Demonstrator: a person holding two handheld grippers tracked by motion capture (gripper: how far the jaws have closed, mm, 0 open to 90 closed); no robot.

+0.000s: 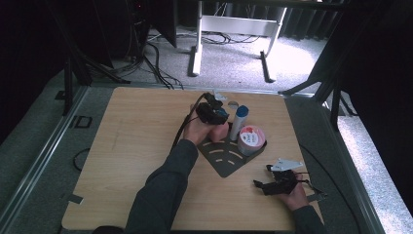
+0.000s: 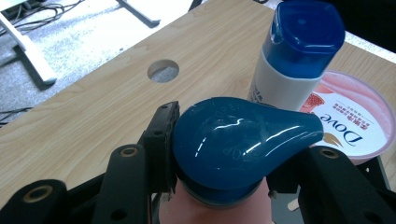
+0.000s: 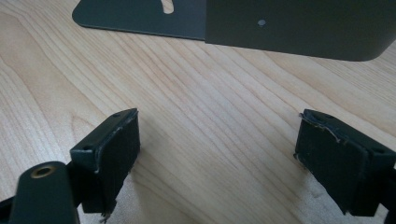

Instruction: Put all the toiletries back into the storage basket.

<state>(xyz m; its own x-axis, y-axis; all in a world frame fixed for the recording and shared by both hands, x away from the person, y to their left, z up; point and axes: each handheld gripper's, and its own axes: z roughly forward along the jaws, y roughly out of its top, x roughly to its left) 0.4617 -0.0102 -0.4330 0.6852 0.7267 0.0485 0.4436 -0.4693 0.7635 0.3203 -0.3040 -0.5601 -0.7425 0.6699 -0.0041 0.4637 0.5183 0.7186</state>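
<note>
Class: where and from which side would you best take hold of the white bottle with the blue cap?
Probably grip the white bottle across its white body just under the blue cap, coming from above: it stands upright, with the Dove tub and the pink bottle crowding its base.

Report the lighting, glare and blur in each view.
High view: dim, dark curtained edges, bright patch on the floor beyond the table. Left gripper view: white glare streaks on the blue cap held by the left gripper; nearest parts soft. Right gripper view: even light, jaws slightly blurred.
</note>
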